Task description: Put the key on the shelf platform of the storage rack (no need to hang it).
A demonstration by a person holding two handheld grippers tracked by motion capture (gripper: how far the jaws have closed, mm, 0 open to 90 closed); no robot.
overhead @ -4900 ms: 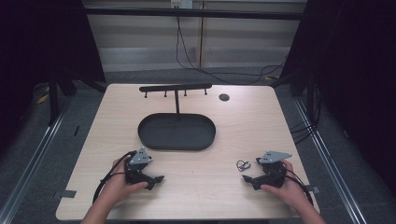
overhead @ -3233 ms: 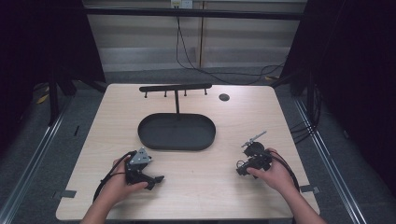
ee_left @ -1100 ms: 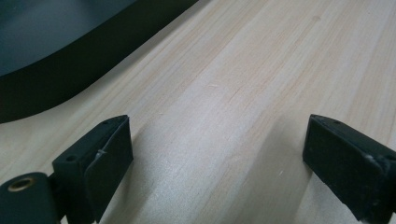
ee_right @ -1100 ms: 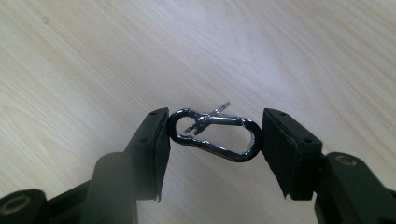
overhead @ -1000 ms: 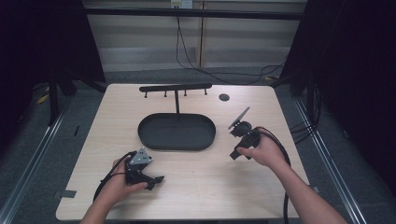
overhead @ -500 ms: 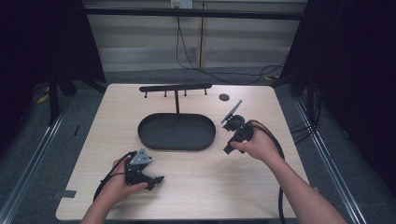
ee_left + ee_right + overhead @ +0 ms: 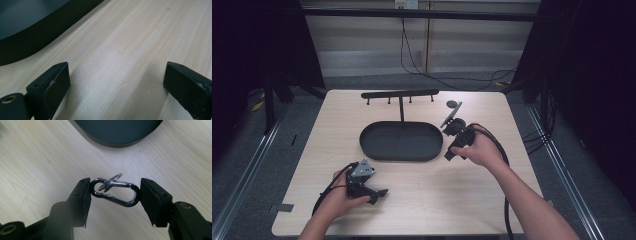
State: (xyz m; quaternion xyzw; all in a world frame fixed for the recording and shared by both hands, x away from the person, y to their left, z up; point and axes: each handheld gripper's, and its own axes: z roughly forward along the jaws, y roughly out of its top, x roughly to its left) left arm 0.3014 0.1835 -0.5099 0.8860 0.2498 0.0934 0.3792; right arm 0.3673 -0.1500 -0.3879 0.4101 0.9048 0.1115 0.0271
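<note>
While the left gripper (image 7: 117, 82) rests wide-jawed on the table (image 7: 492, 195), the right gripper (image 7: 113, 192) clamps a carabiner (image 7: 115, 192) — beside the oval tray (image 7: 401, 141).

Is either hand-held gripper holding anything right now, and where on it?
The right hand-held gripper clamps a black carabiner end to end, a small key ring hanging on it. The left hand-held gripper is open and holds nothing.

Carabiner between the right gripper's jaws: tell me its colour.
Dark, glossy metallic black carabiner, with a silver ring looped on; clearest in the right gripper view.
</note>
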